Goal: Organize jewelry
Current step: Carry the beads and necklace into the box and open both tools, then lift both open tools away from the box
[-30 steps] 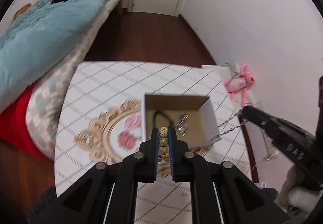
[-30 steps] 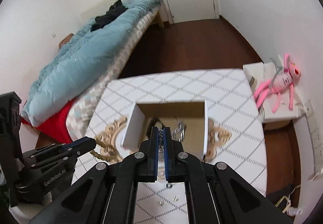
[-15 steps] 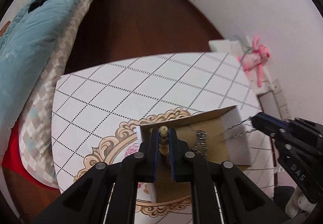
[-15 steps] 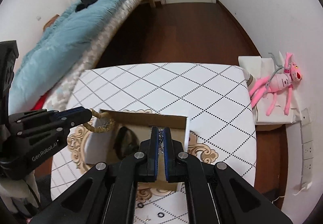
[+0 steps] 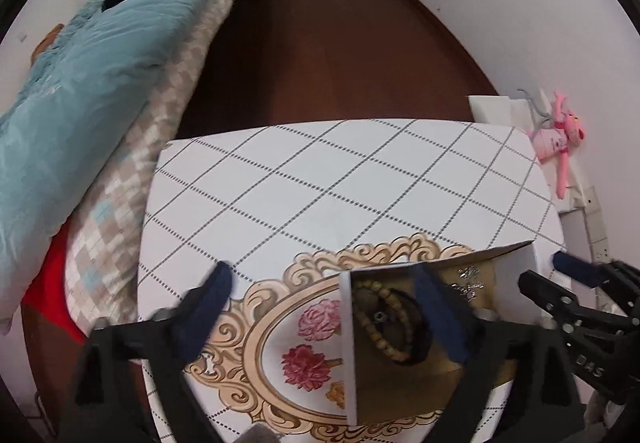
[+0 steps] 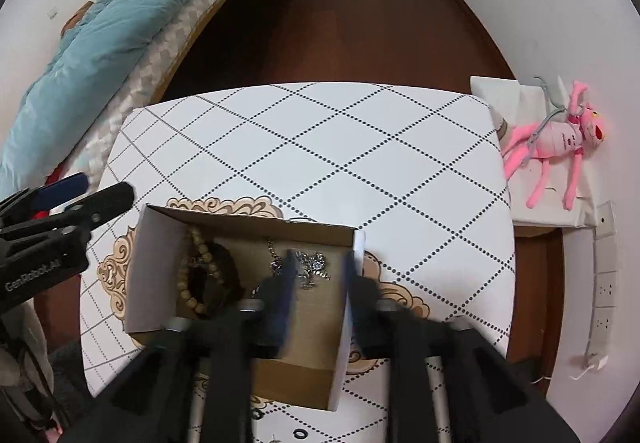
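Note:
An open cardboard box (image 6: 158, 267) stands on the patterned table (image 6: 320, 147). Inside lie a wooden bead bracelet (image 6: 192, 275), a dark cord beside it, and a silver chain (image 6: 310, 263). The bracelet (image 5: 380, 319) and the chain (image 5: 468, 281) also show in the left wrist view, inside the box (image 5: 347, 343). My left gripper (image 5: 326, 307) is open and empty, its fingers straddling the box's left wall. My right gripper (image 6: 318, 279) is open and empty, over the box's right side above the chain. Both are motion-blurred.
A bed with a blue duvet (image 5: 80, 83) borders the table's left side. A pink plush toy (image 6: 560, 147) lies on a white stand at the right. Small black rings (image 6: 298, 434) lie on the table in front of the box. Dark wood floor lies beyond.
Both grippers have opened. The bead bracelet left the left gripper and the silver chain left the right gripper; both now lie in the box.

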Motion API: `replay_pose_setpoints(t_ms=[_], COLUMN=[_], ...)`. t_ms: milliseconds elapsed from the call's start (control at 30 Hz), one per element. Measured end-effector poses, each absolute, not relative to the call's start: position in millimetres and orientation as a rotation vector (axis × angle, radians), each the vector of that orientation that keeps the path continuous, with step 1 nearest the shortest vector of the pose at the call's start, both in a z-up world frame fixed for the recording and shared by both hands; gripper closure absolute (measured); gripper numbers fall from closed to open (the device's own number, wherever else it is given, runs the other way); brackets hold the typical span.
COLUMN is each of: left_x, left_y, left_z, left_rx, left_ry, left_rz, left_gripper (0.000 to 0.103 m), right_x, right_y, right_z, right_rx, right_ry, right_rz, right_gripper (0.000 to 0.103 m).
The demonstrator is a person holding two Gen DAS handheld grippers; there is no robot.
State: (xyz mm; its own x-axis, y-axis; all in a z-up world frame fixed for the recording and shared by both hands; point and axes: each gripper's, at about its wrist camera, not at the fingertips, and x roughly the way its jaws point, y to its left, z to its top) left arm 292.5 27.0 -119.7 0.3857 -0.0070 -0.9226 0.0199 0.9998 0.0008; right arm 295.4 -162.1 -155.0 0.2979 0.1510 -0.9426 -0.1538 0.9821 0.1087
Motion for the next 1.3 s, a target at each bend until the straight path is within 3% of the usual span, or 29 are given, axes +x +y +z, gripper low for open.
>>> replay_pose_setpoints(t_ms=[33, 167, 233, 267, 733, 1300], left_x=[289.7, 275.5, 268.6, 264.0, 216.6, 132.6], left_y=[27.8, 29.6, 28.3, 28.0, 28.0, 18.9], left_z=[-120.3, -124.9, -127.4, -129.9, -136.4, -69.6], left_rx=[0.011, 0.001, 0.001, 0.003, -0.031, -0.025], left_ry=[1.169, 1.154, 1.148, 1.149, 1.138, 0.974], left_rz=[-0.010, 0.005, 0.009, 0.016, 0.055, 0.070], left_gripper=[0.004, 0.000, 0.000, 0.000, 0.000, 0.000], right_x=[294.7, 285.2, 279.1, 275.4, 223.6, 141.0], right_y=[-162.3, -163.8, -164.0, -163.8, -167.4, -181.1], right_z=[-154.1, -153.8, -156.0, -157.6, -159.2, -89.5], right_rx=[-0.001, -0.021, -0.039, -0.050, -0.078, -0.064], right_ry=[1.249, 1.239, 1.241, 1.242, 1.185, 0.990], right_rz=[0.199, 0.159, 0.141, 0.130, 0.057, 0.010], right_gripper=[0.045, 0.041, 0.010, 0.002, 0.000, 0.000])
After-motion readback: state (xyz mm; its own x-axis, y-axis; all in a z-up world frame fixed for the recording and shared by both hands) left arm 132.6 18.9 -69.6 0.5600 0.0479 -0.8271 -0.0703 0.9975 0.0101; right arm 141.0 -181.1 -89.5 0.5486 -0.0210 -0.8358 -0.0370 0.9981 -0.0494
